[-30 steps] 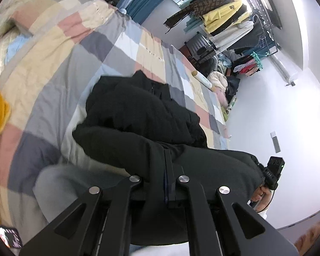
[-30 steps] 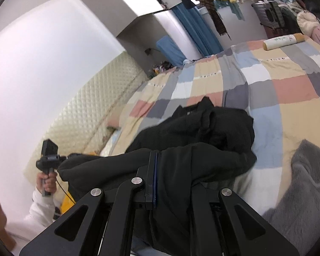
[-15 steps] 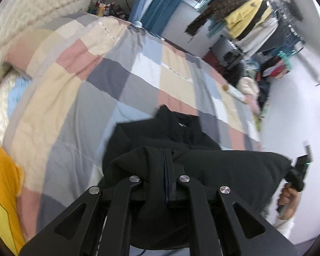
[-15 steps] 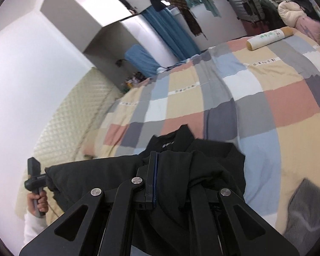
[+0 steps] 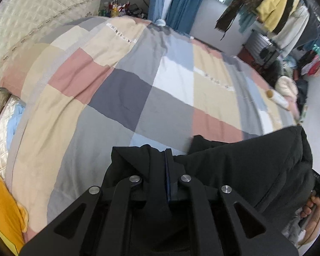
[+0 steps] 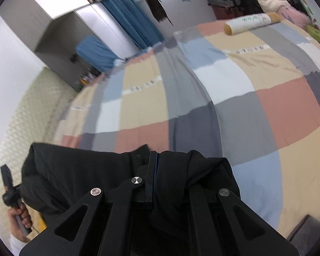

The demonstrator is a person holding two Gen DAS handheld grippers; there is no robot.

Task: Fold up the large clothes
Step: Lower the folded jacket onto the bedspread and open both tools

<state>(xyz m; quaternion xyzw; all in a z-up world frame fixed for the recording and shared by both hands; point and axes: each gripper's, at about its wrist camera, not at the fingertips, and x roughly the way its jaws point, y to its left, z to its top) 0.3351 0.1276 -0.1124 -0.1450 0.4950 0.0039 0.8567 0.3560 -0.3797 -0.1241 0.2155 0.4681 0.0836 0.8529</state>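
Note:
A large black garment (image 5: 245, 166) hangs stretched between my two grippers over the near part of a bed with a checked quilt (image 5: 138, 89). My left gripper (image 5: 167, 160) is shut on one black corner, the cloth bunched around its fingers. In the right wrist view my right gripper (image 6: 153, 160) is shut on the other end of the black garment (image 6: 74, 166). The rest of the garment sags below the fingers and is hidden. A hand (image 5: 311, 209) holds the right gripper's handle, and a hand (image 6: 19, 217) holds the left one.
A white paper roll (image 6: 251, 22) lies on the far part of the quilt (image 6: 224, 89). A quilted cream headboard (image 5: 32, 17) and a yellow cloth (image 5: 2, 209) are at the left. Clothes hang on a rack (image 5: 277, 6) beyond the bed, near blue curtains (image 6: 130, 23). A grey blanket (image 6: 309, 230) lies at the near right.
Both grippers have carried the black garment forward and down over the bed. The heap that lay on the quilt ahead is out of sight, and more bare quilt shows.

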